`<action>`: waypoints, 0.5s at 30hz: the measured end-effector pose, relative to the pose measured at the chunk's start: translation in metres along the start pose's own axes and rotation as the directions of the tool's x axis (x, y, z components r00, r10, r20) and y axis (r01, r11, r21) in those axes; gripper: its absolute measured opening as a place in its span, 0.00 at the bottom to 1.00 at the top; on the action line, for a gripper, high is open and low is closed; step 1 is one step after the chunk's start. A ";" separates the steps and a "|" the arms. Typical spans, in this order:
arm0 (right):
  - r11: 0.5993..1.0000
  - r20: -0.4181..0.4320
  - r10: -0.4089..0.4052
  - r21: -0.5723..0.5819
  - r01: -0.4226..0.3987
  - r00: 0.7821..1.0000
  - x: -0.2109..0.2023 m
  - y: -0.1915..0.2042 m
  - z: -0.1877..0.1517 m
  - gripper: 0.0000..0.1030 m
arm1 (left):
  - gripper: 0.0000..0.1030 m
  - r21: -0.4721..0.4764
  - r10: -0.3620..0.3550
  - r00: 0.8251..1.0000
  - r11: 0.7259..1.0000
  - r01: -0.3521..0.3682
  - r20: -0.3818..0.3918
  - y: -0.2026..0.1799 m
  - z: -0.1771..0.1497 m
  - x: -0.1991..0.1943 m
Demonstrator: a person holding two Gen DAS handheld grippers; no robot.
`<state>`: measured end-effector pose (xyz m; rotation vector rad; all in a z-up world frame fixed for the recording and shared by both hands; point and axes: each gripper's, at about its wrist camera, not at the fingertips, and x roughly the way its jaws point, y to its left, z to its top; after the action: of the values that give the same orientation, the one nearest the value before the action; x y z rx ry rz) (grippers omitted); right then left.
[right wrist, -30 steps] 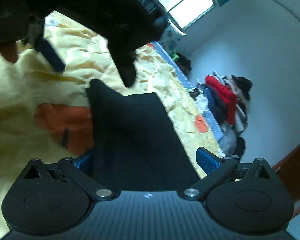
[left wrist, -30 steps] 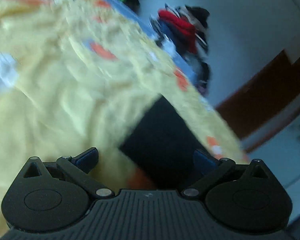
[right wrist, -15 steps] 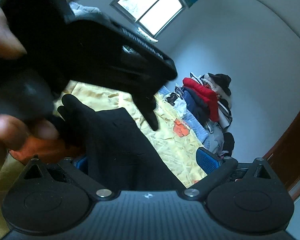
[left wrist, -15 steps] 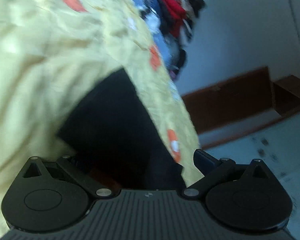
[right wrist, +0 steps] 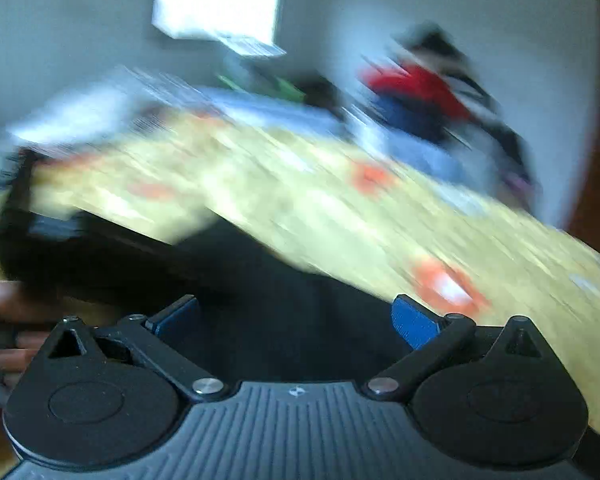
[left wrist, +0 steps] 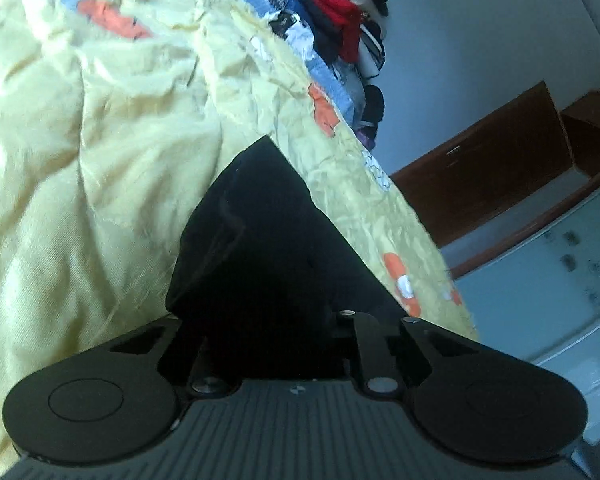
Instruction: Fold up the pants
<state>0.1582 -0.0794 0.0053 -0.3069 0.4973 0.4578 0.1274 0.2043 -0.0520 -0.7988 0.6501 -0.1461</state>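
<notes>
left tool: linkages drawn in, fingers shut on black fabric pants; fingertips hidden in the dark cloth
right tool: blue-padded fingers spread wide, nothing clamped between them; black cloth lies under the gap, contact unclear
pants location: on the bed, near its right-hand edge in the left wrist view; dark cloth runs from the left tool forward to a blunt point, with a fold crease along its left side
pants in right view: dark patch just ahead of the right tool, partly blurred
bed cover: crumpled pale yellow sheet with orange patches, lies under the pants and around them
bed edge: blue strip along the far side of the sheet
clothes pile: red, black, blue and white garments heaped beyond the bed, against the pale wall
window: bright rectangle on the far wall, right view
door/trim: dark brown wood panel low on the wall
image quality: right view heavily motion-blurred; the left-side black shape and skin tones cannot be identified
</notes>
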 end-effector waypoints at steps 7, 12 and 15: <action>0.992 -0.013 0.057 -0.109 -0.058 0.998 0.029 0.029 -0.006 0.99 | 0.14 0.354 0.130 0.977 0.917 -0.184 0.170 -0.065 -0.029 -0.019; 0.980 0.095 0.198 -0.046 -0.194 0.976 0.004 0.015 -0.004 0.61 | 0.14 0.451 0.082 0.970 0.874 -0.181 0.231 -0.104 -0.049 -0.039; 0.971 0.156 0.239 -0.055 -0.233 0.958 -0.013 0.003 -0.006 0.43 | 0.14 0.500 0.051 0.967 0.848 -0.175 0.251 -0.129 -0.063 -0.044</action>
<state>0.1439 -0.0836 0.0064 -0.2429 0.3685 0.7192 0.0701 0.0906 0.0278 -0.2428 0.4058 -0.1113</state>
